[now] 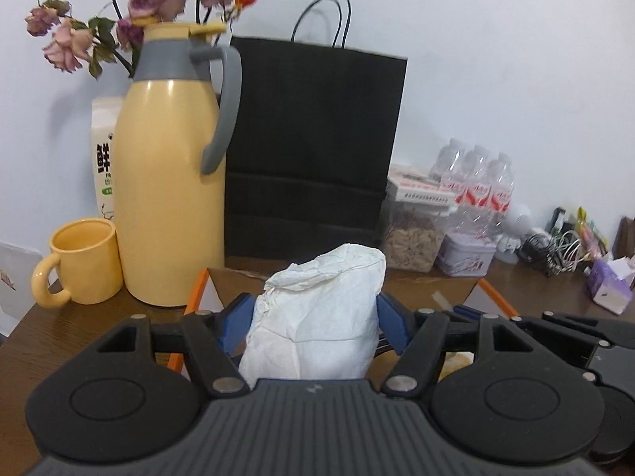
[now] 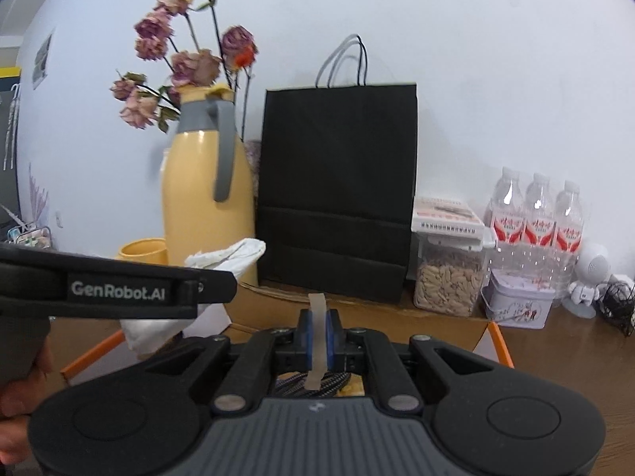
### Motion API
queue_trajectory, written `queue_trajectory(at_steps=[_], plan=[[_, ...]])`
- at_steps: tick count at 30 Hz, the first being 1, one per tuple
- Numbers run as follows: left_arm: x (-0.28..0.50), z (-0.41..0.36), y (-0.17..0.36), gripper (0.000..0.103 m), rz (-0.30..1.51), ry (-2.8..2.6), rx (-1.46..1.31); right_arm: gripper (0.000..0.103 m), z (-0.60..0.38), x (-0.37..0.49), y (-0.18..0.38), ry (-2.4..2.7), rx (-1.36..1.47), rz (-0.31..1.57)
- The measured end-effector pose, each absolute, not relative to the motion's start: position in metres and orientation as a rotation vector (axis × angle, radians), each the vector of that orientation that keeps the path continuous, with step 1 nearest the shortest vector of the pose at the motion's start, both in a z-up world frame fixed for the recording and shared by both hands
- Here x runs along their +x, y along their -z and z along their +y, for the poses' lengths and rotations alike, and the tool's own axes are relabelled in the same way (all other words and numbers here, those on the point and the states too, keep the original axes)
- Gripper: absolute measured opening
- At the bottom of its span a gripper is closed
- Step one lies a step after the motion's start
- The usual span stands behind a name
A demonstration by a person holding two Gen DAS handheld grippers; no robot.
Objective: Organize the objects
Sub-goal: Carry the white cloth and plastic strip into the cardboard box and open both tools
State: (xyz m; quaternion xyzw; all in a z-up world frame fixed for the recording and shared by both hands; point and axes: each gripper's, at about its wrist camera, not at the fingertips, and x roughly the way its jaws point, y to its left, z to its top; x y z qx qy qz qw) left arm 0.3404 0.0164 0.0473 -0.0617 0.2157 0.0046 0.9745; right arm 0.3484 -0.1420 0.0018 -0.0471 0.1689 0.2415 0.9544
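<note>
1. Left wrist view: the left hand-held gripper (image 1: 313, 317) is clamped on a crumpled white paper bundle (image 1: 317, 317), blue pads pressed against both its sides, so the wide jaw stance is just the bundle's width. It is carried clear above an open cardboard box (image 1: 222, 285) with orange-edged flaps, near centre; probably either just lifted out or about to go in, cannot tell which.
2. Same view: yellow thermos jug (image 1: 170, 182) and yellow mug (image 1: 79, 261) stand far left on the counter (image 1: 59, 329), black paper bag (image 1: 313, 150) behind the box against the wall. They look parked, out of the work zone.
3. Right wrist view: the right hand-held gripper (image 2: 317, 341) is closed tight on a thin strip of tape (image 2: 316, 341), which stands upright between the pads, above the same box. My guess is that it was peeled from a flap.
4. Same view: water bottles (image 2: 535, 214), a nut jar (image 2: 444, 277) and a tin (image 2: 516, 301) cluster far right.
</note>
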Motion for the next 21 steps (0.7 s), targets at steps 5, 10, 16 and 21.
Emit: queue_trajectory(at_steps=[5, 10, 16, 21], plan=[[0.344, 0.014, -0.038, 0.096, 0.438, -0.026, -0.099, 0.009, -0.141, 0.359, 0.012, -0.469, -0.102, 0.388], [0.339, 0.013, -0.039, 0.103, 0.411, -0.040, -0.098, 0.087, -0.148, 0.358, 0.015, -0.411, -0.097, 0.400], [0.339, 0.012, -0.038, 0.103, 0.411, -0.049, -0.099, 0.103, -0.152, 0.358, 0.015, -0.389, -0.087, 0.405], [0.335, 0.011, -0.039, 0.103, 0.401, -0.047, -0.097, 0.103, -0.152, 0.357, 0.014, -0.392, -0.094, 0.412]])
